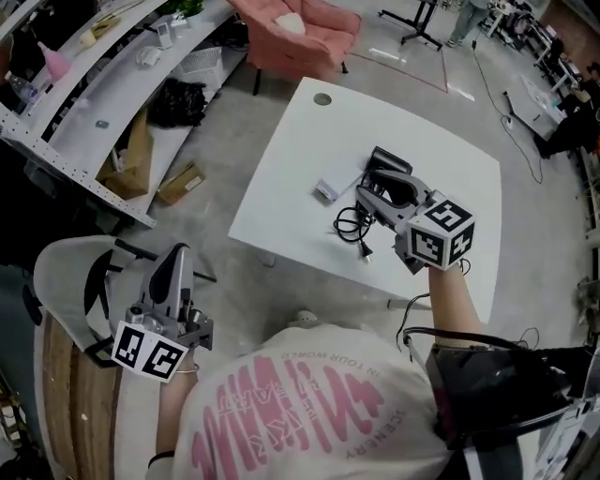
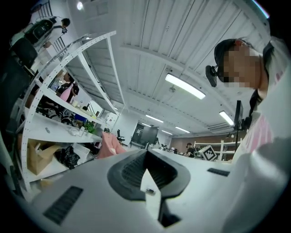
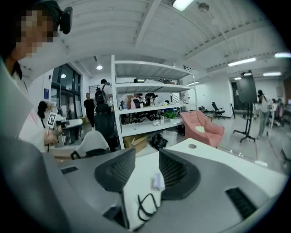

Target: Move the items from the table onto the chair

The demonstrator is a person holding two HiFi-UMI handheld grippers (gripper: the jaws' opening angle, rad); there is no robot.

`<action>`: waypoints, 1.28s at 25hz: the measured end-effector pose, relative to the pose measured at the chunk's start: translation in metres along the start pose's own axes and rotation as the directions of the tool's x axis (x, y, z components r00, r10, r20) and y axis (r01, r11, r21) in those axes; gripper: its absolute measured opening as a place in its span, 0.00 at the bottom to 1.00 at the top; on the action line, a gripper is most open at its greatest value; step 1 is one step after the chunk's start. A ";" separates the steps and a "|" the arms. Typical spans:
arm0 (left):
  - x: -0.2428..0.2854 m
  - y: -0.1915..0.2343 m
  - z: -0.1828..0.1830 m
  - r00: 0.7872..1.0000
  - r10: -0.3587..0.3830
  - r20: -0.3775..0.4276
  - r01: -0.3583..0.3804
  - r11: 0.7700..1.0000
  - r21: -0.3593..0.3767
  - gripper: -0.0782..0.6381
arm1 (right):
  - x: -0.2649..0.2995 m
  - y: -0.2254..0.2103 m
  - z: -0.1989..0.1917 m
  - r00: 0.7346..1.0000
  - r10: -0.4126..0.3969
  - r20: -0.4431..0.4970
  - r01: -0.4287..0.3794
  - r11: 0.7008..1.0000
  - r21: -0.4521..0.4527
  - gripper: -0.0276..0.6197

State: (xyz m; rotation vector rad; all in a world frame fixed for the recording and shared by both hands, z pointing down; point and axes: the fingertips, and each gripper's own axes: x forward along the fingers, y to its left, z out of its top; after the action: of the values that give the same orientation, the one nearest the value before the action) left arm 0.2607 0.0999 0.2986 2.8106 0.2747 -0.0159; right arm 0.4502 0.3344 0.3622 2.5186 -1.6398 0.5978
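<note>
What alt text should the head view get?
Seen from above, a person holds the right gripper, jaws open and empty, over a white table, just past a coiled black cable and a small white box. The left gripper, jaws together, is at lower left by a wooden-seated chair; a pink armchair and shelving stand beyond.

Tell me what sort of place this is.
Probably a lab or workshop hall, not a home: long white metal shelving loaded with clutter, a tripod stand on bare concrete floor, strip lights overhead.
</note>
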 end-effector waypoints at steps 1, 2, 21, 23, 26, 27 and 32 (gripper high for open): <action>0.003 -0.003 -0.003 1.000 0.011 0.002 -0.011 1.000 -0.005 0.12 | 0.004 -0.008 -0.004 0.999 0.008 -0.044 -0.011 0.998 -0.057 0.28; 0.005 -0.005 -0.005 1.000 0.023 0.003 -0.023 1.000 -0.008 0.12 | 0.010 -0.014 -0.007 0.995 0.016 -0.098 -0.028 0.992 -0.122 0.31; -0.038 0.013 -0.001 0.949 0.314 0.015 -0.314 0.949 0.015 0.12 | 0.136 -0.080 -0.146 0.538 -0.181 -0.824 -0.716 0.418 -0.559 0.58; -0.044 0.010 0.000 0.943 0.333 0.027 -0.333 0.943 0.017 0.12 | 0.139 -0.080 -0.156 0.526 -0.177 -0.832 -0.731 0.407 -0.548 0.58; -0.054 0.005 0.000 0.932 0.360 0.047 -0.361 0.932 0.023 0.12 | 0.138 -0.080 -0.159 0.531 -0.165 -0.831 -0.727 0.416 -0.547 0.58; -0.057 0.004 0.000 0.928 0.368 0.051 -0.369 0.929 0.024 0.12 | 0.139 -0.080 -0.157 0.537 -0.159 -0.828 -0.722 0.422 -0.549 0.58; -0.059 0.010 -0.001 0.923 0.381 0.061 -0.382 0.924 0.013 0.12 | 0.146 -0.073 -0.148 0.573 -0.129 -0.809 -0.688 0.460 -0.561 0.56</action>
State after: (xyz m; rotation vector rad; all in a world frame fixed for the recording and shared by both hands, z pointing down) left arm 0.2046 0.0795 0.3047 2.8316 -0.2925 -0.0122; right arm 0.5255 0.2802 0.5619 0.9414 -1.4507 0.5519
